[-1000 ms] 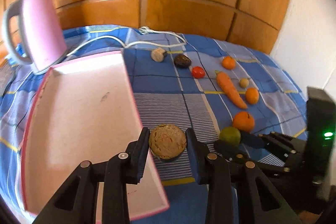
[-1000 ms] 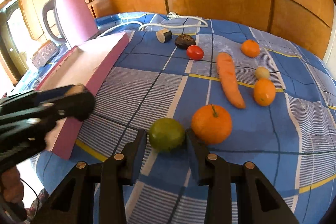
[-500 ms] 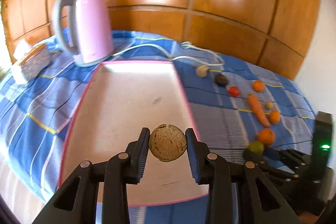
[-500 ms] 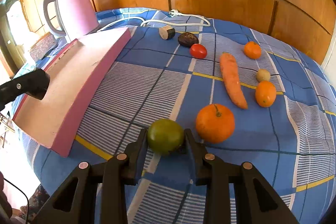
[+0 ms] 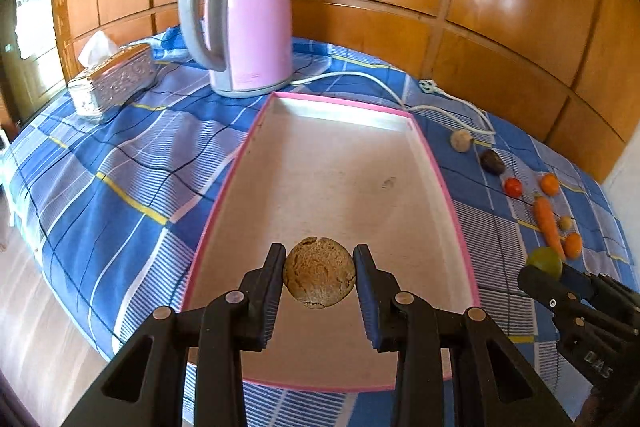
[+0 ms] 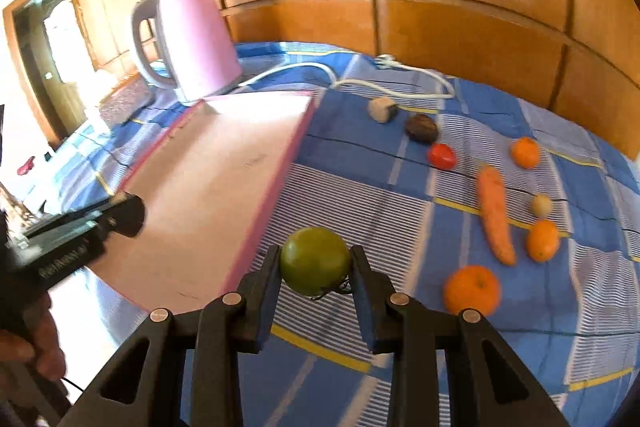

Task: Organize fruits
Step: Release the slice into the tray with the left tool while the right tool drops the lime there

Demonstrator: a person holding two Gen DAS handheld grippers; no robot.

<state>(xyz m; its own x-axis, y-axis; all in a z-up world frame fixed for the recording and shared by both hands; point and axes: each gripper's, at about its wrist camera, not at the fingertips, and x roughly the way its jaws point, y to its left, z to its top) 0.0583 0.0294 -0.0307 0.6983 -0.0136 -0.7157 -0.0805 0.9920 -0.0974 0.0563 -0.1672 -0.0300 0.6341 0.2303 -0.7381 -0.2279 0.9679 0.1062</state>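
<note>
My left gripper [image 5: 319, 273] is shut on a rough brown round fruit [image 5: 319, 271], held above the near half of the pink-rimmed tray [image 5: 434, 163]. My right gripper [image 6: 315, 263] is shut on a green round fruit [image 6: 315, 261], lifted over the striped cloth just right of the tray's edge [image 6: 276, 183]. On the blue checked cloth lie a large orange [image 6: 472, 290], a carrot [image 6: 494, 215], two smaller oranges [image 6: 542, 240], a red tomato [image 6: 441, 156], a dark fruit [image 6: 421, 127] and a pale chunk [image 6: 382, 109]. The left view shows the right gripper [image 5: 550, 277] with the green fruit [image 5: 545, 261].
A pink kettle [image 5: 240, 19] stands behind the tray, its white cord [image 5: 400, 93] trailing right. A silver tissue box [image 5: 116, 77] sits at the left. Wooden panels close the back. A hand [image 6: 24, 343] holds the left gripper. The cloth's edge drops to the floor at the left.
The left gripper has swung left with the brown fruit, from beside the tray's right rim to above its floor. The right gripper has closed on the green fruit and lifted it toward the tray.
</note>
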